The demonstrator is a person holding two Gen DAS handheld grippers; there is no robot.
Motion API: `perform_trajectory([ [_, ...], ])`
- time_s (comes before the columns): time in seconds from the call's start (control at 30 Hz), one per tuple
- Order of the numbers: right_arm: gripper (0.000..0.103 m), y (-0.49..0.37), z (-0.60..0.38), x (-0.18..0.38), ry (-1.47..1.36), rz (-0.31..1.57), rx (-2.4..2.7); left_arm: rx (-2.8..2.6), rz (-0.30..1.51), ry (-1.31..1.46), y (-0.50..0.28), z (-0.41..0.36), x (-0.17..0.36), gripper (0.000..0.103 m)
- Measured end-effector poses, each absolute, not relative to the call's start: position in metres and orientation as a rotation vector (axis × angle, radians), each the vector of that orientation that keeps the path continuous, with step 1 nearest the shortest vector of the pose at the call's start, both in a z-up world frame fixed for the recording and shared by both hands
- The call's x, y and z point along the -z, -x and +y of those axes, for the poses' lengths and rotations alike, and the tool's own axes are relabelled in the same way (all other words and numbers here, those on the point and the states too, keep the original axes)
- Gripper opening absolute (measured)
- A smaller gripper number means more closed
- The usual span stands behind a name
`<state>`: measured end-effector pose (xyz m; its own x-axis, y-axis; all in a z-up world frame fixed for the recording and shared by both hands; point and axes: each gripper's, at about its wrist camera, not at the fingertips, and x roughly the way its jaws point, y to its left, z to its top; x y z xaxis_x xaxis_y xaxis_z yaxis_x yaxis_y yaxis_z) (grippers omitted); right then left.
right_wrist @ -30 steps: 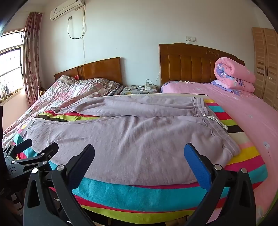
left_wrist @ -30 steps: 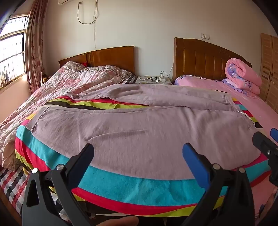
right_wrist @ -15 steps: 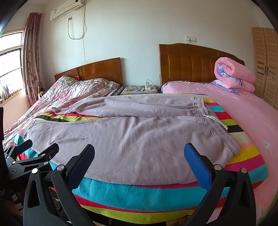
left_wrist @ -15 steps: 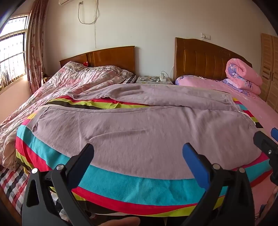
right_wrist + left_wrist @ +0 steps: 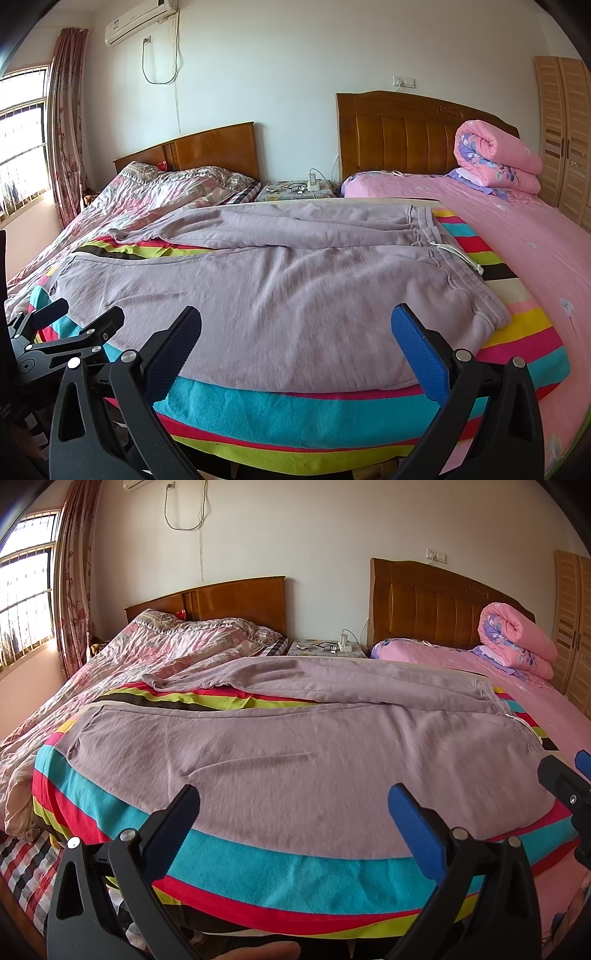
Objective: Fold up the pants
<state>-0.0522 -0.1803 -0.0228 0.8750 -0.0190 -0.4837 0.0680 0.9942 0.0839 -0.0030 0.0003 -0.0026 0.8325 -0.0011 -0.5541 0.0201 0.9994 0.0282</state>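
Lilac sweatpants [image 5: 295, 746] lie spread flat on a striped blanket [image 5: 258, 871], legs to the left, waistband with a white drawstring [image 5: 458, 254] to the right. They also show in the right wrist view [image 5: 280, 295]. My left gripper [image 5: 293, 812] is open and empty, held just above the near edge of the near leg. My right gripper [image 5: 295, 332] is open and empty, near the front edge by the waist end. The left gripper shows at the left of the right wrist view [image 5: 74, 317]; the right gripper shows at the right edge of the left wrist view [image 5: 569, 779].
Two beds stand side by side with wooden headboards [image 5: 413, 133]. A rolled pink quilt [image 5: 495, 158] lies at the far right. A nightstand [image 5: 295, 190] with chargers stands between the beds. A crumpled floral duvet [image 5: 155, 653] lies at left. A wardrobe [image 5: 565, 133] stands at right.
Both cameras have tilted up very slightly. The pants and both open grippers stay where they were.
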Motion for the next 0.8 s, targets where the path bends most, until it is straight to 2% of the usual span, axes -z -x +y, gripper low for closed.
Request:
perform_trajectory([
  [0.8,0.099,0.0521,-0.1815,0.0239,-0.104,0.502,0.046,0.009,0.592,-0.033,0.0023,-0.0005,0.0032,0.102],
])
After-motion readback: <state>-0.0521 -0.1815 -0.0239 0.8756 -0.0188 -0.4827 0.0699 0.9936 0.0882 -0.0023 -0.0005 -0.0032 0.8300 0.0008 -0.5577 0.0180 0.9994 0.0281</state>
